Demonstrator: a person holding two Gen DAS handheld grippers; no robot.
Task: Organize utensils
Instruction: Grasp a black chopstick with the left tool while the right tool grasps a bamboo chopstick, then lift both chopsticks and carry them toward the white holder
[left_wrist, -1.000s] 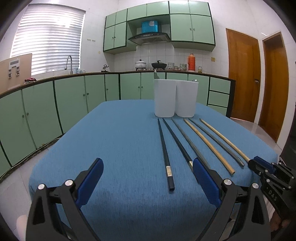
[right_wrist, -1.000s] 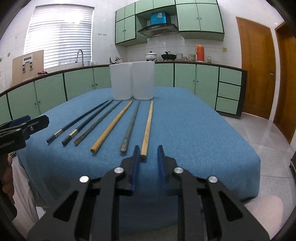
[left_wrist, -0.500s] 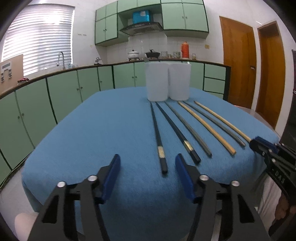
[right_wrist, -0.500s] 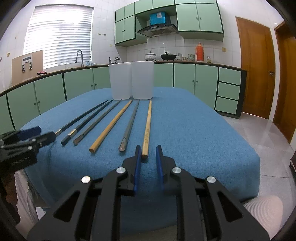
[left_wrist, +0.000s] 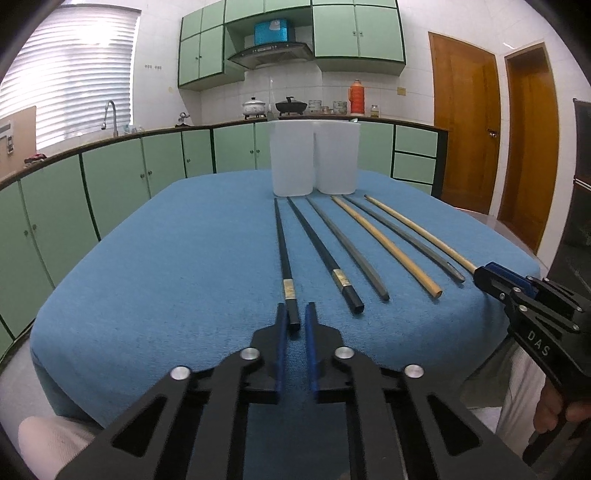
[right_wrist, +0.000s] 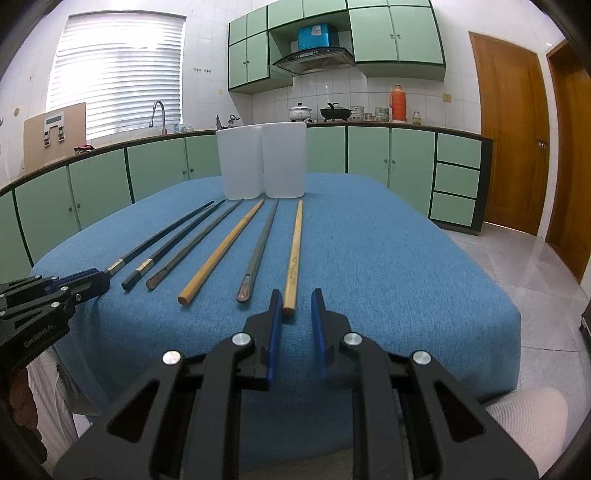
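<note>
Fingertips of the left gripper (left_wrist: 294, 317) stand a narrow gap apart, straddling the near butt end of the leftmost black chopstick (left_wrist: 283, 258) without visibly pressing it; whether the pads touch the wood I cannot tell. The right gripper (right_wrist: 294, 304) is likewise parted only slightly, its tips on either side of the near end of the rightmost bamboo chopstick (right_wrist: 294, 254), with the left pad just beside the stick. Outward from both lie six chopsticks in a fan on the blue tablecloth (left_wrist: 184, 266): two black ones with a pale band near the butt, two grey ones and two of bamboo, all with their thin ends pointing toward two white plastic containers (left_wrist: 314, 162) that stand side by side, touching, at the far end of the table. By my judgement these sticks are light, stiff and thin, the lacquered black ones probably slick, the bamboo less so. The thick butt end is the place to pinch, squarely across the sides; caught near the very end, a long stick may pivot or droop in the pads.
</note>
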